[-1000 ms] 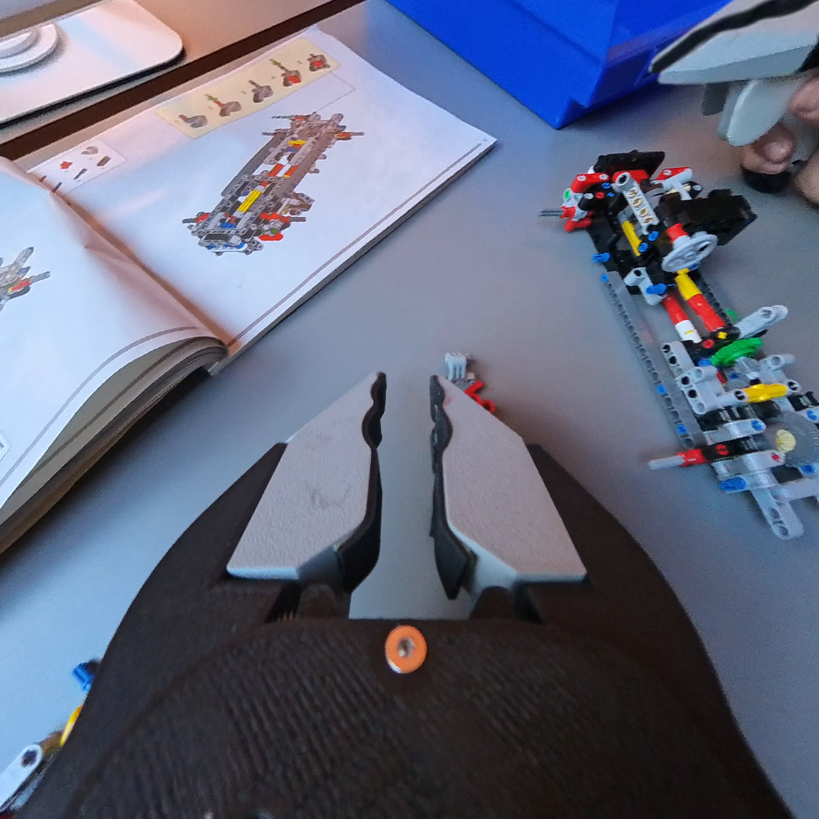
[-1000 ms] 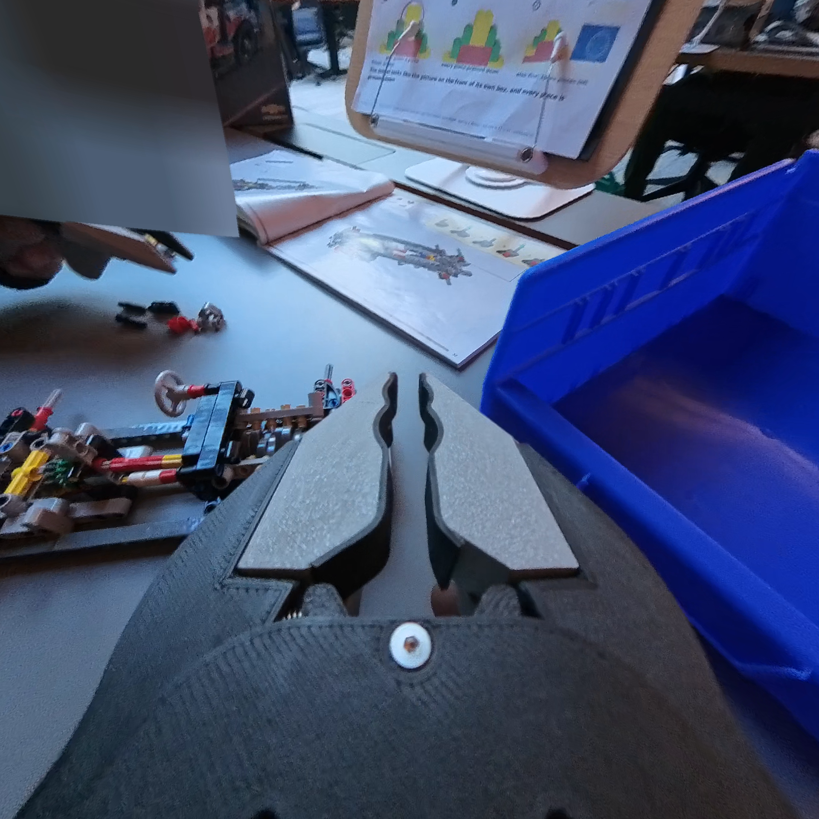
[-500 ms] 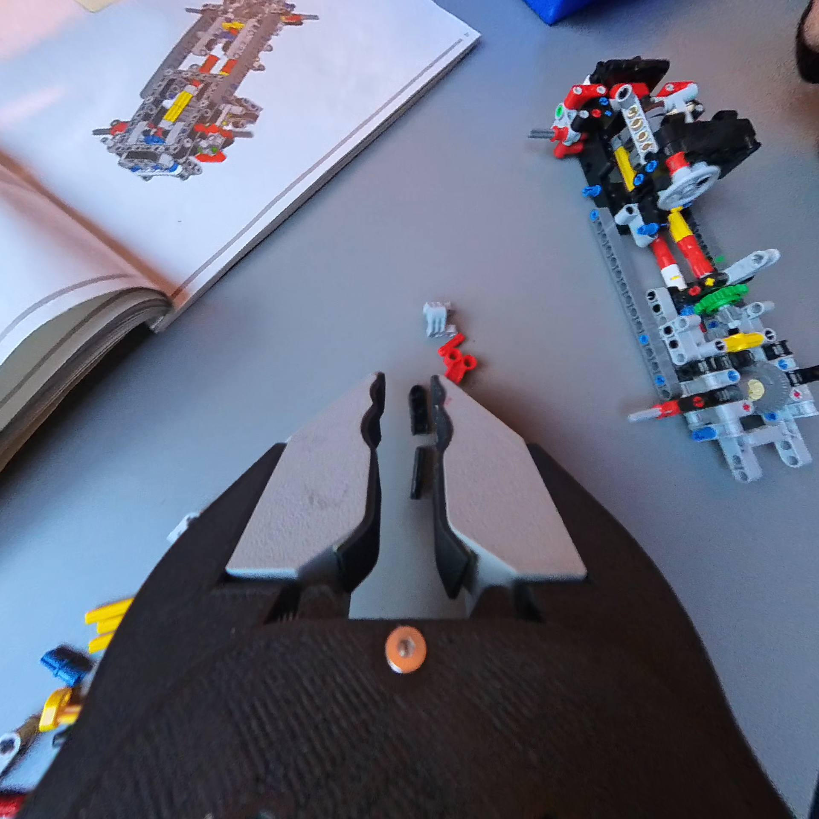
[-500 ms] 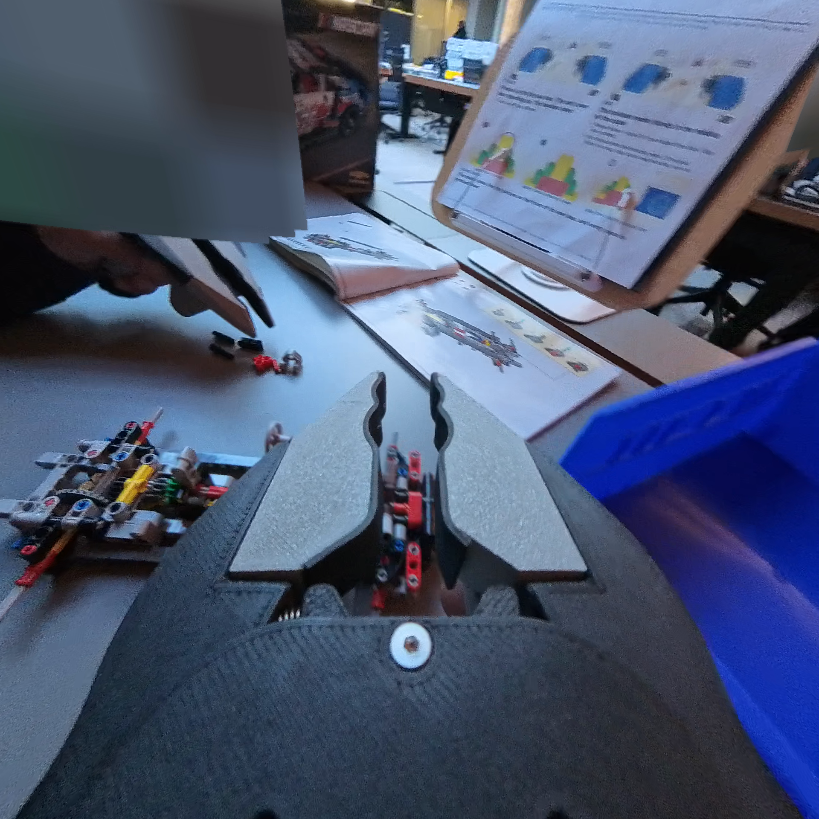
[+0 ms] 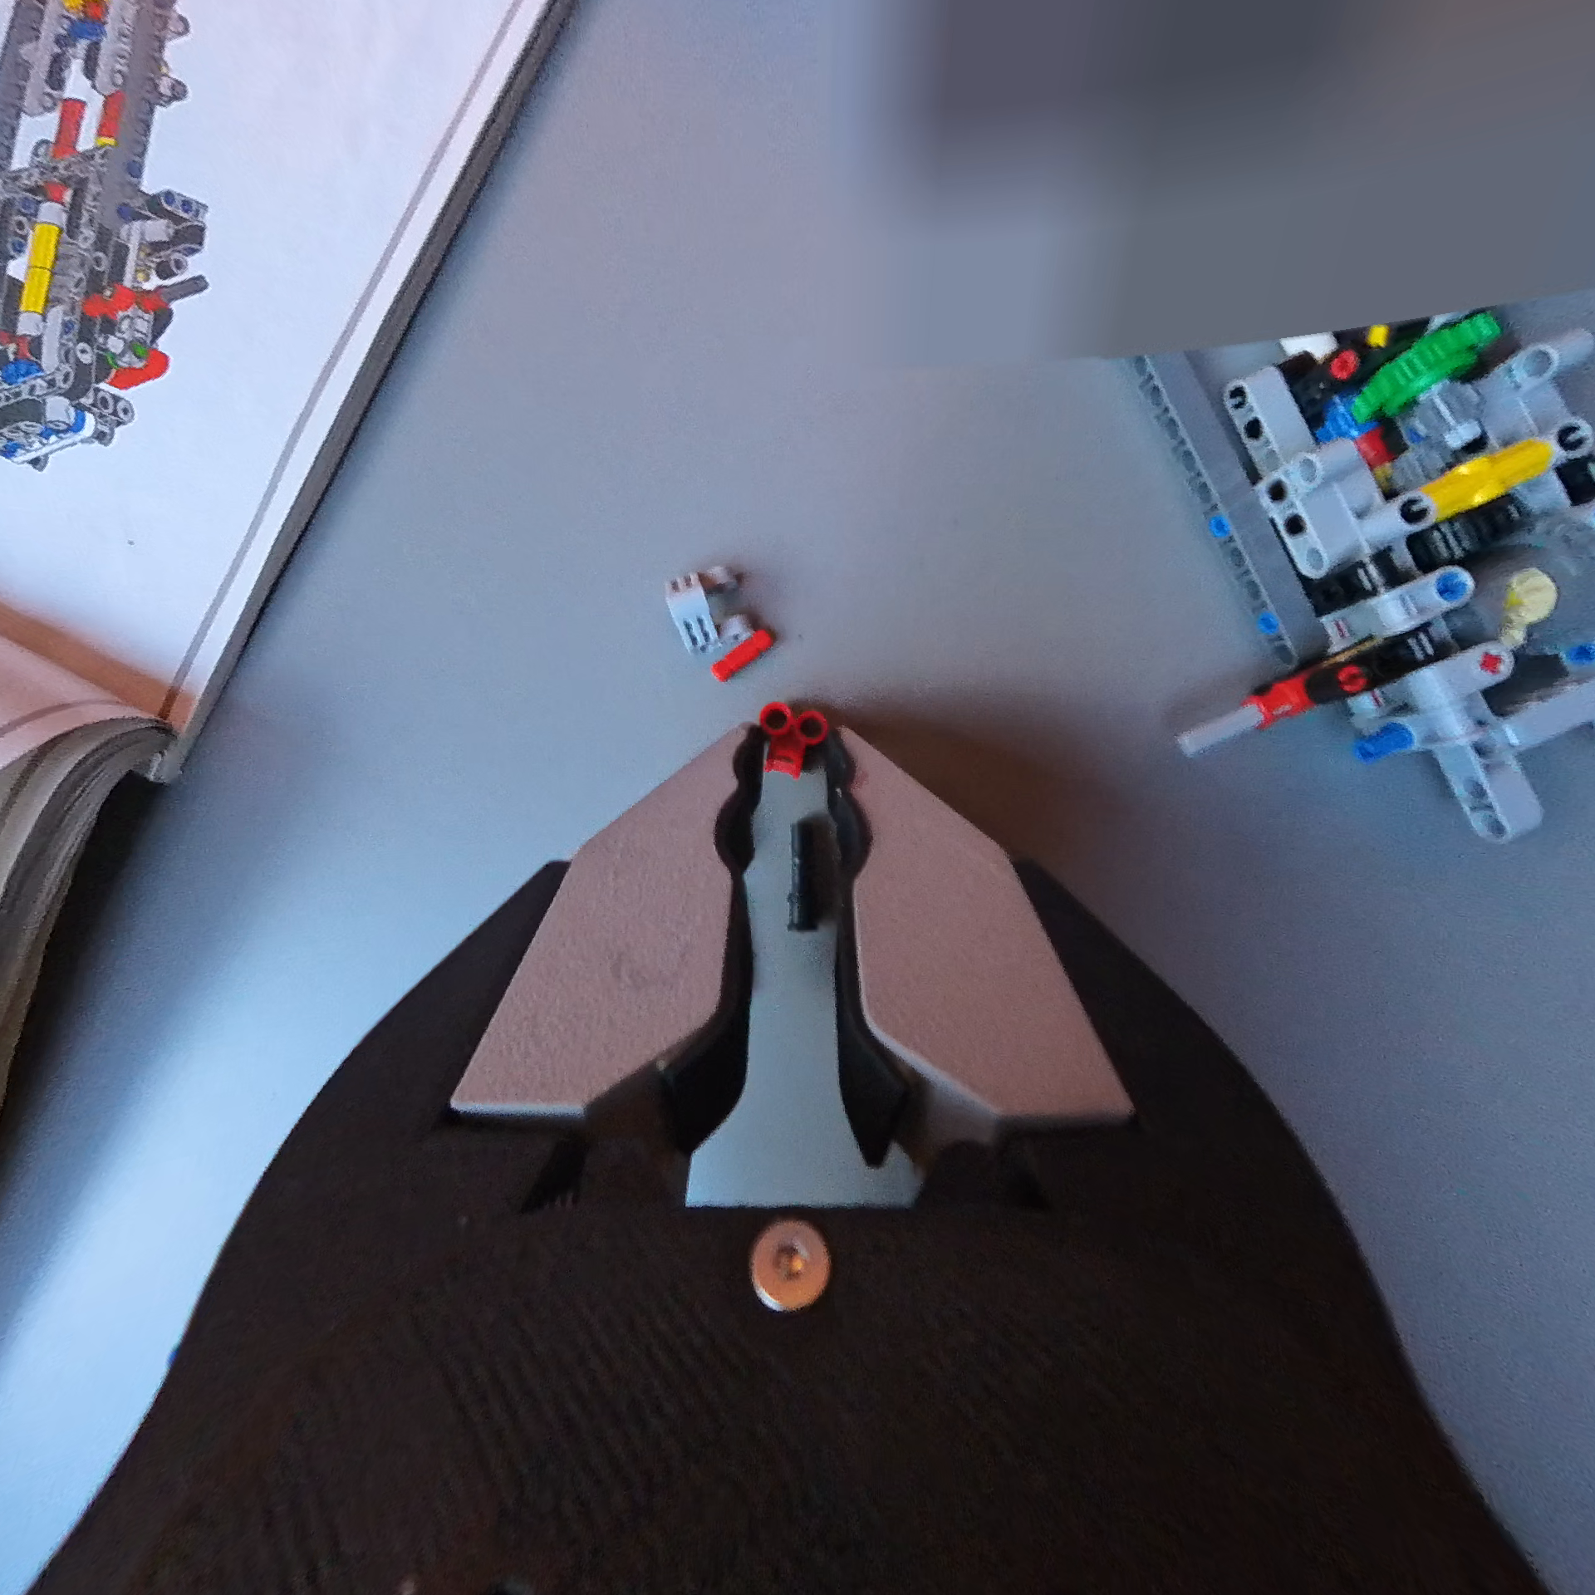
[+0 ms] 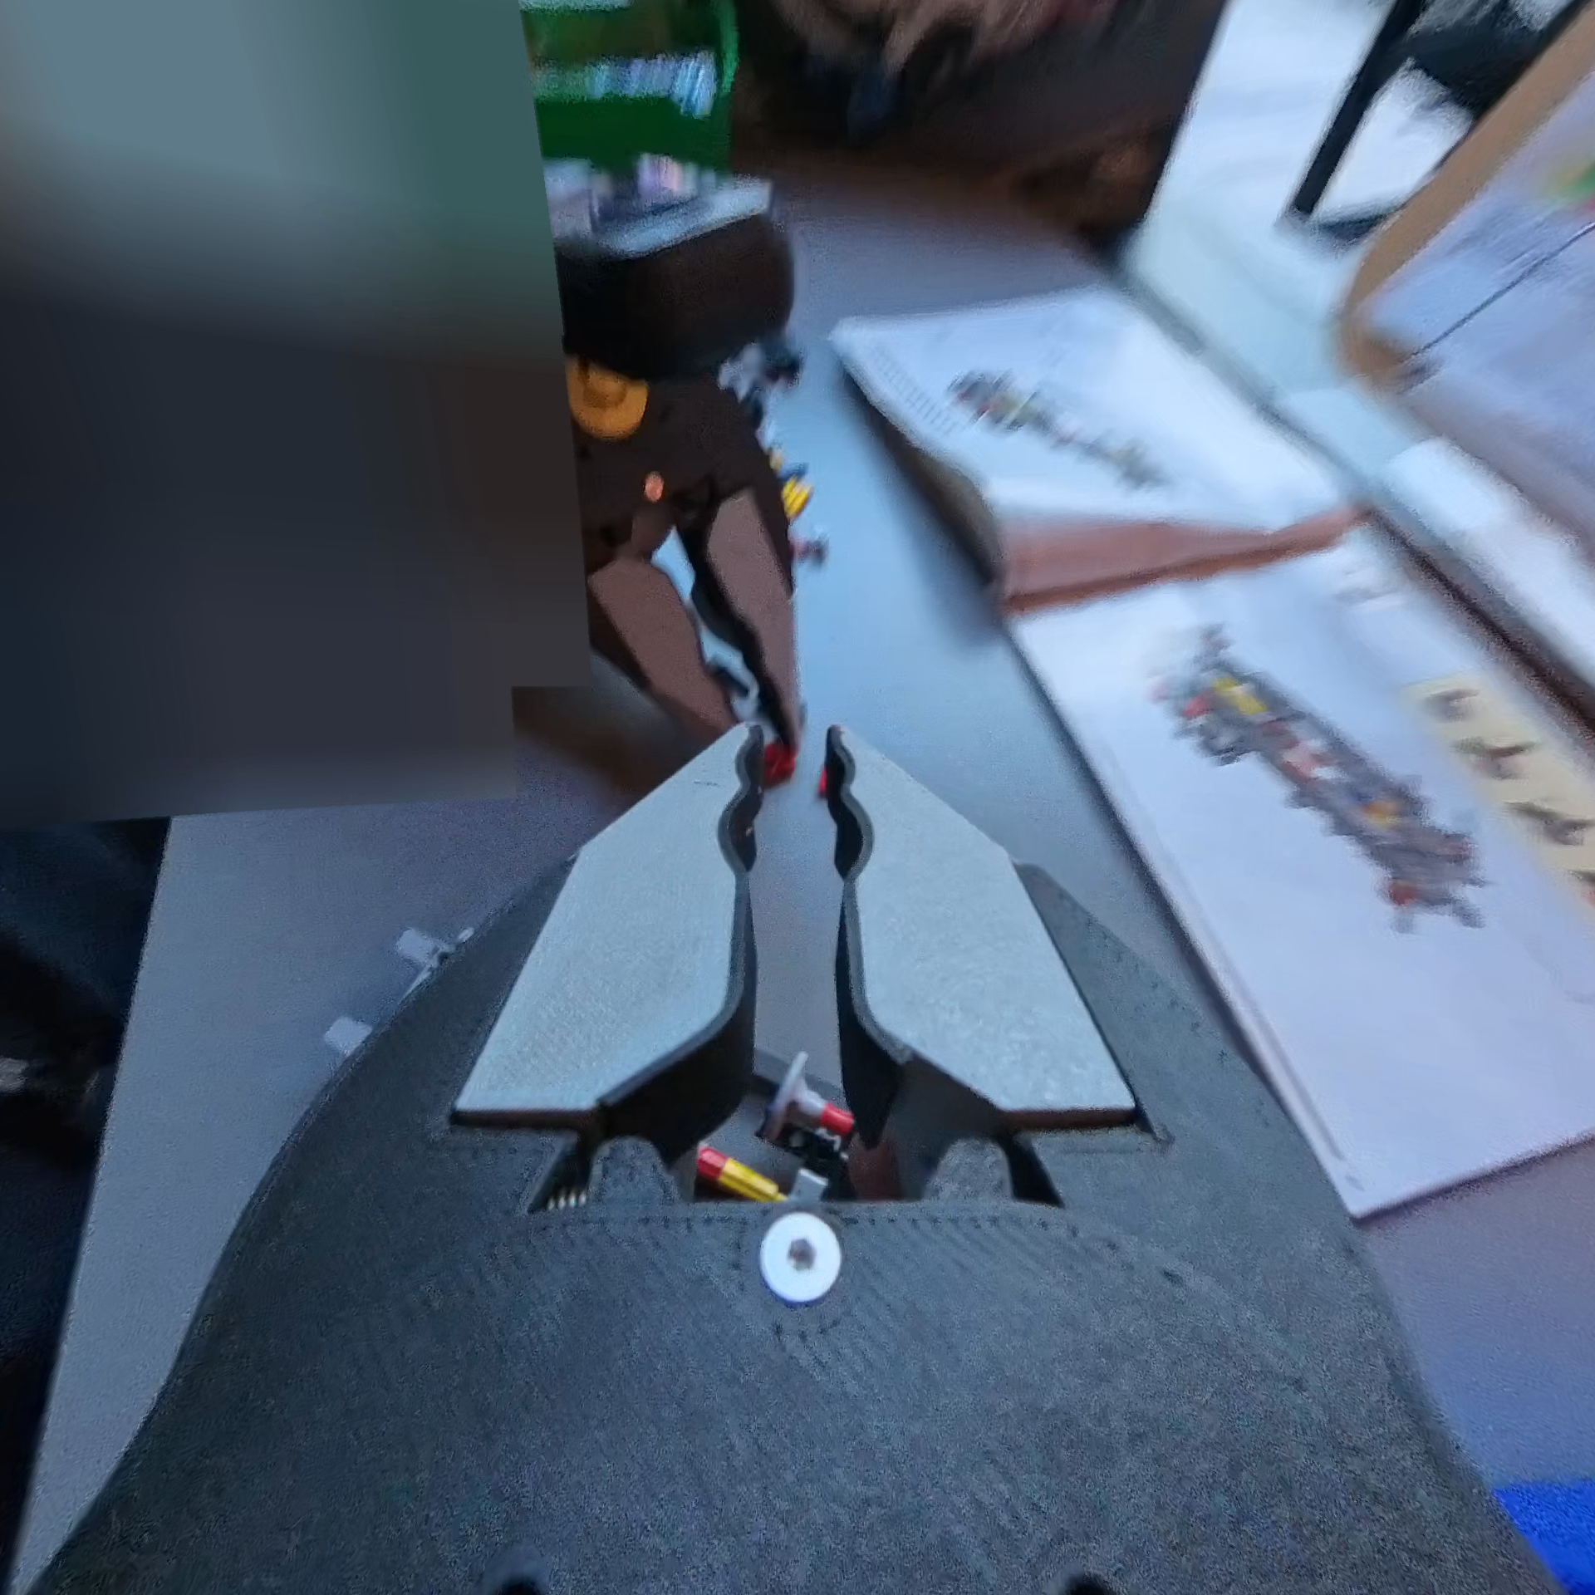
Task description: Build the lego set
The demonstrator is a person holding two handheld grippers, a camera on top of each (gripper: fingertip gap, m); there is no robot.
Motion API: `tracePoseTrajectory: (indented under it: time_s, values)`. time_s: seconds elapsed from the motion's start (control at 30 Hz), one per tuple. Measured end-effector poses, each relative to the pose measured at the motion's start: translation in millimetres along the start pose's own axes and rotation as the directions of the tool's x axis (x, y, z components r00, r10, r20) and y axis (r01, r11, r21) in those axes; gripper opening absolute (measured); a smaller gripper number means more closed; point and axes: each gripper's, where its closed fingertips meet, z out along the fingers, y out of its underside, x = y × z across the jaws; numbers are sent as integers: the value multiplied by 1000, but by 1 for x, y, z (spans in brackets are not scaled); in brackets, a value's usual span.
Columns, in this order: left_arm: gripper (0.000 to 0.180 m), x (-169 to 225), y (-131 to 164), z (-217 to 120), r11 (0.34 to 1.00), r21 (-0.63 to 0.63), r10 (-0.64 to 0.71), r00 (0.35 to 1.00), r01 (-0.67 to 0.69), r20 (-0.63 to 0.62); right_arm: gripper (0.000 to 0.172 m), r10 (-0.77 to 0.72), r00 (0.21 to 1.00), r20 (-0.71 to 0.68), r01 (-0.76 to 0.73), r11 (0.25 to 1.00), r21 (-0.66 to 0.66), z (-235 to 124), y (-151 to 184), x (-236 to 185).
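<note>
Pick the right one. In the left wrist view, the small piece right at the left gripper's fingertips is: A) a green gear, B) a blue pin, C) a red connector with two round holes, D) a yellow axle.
C: a red connector with two round holes sits at the tips of the left gripper; the green gear is on the model far right.

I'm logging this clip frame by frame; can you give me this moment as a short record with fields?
Surface: grey table
Left gripper: tips down at the table, closed on a small red connector
Beneath its fingers: black pin lying on the table
Just ahead: red pin beside a grey piece
Right gripper: jaws apart, nothing between them
Right of left gripper: part-built brick chassis
Left: open instruction booklet
</note>
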Motion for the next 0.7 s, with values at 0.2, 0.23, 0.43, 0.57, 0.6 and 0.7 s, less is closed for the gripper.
tracePoseTrajectory:
  time_s: [0.2,0.23,0.43,0.57,0.6,0.7]
  values:
    - [16,11,8,-7,1000,20,11,1000,-11,-9,0,15,990,138,49,893,-447,59,51,-14]
    - [19,12,10,-8,1000,28,-2,1000,2,-17,0,24,989,144,49,872,-487,67,56,-16]
    - [26,10,16,-21,990,119,-63,996,71,-67,8,-154,987,47,153,802,-577,92,69,-1]
    - [25,9,13,-26,980,163,-105,991,117,-77,10,-207,978,-16,155,778,-609,95,68,10]
    - [25,9,11,-28,978,178,-101,992,112,-71,9,-215,976,-24,155,774,-614,95,68,12]
    - [25,8,12,-29,980,178,-84,995,91,-45,7,-179,984,-19,129,778,-615,97,70,12]
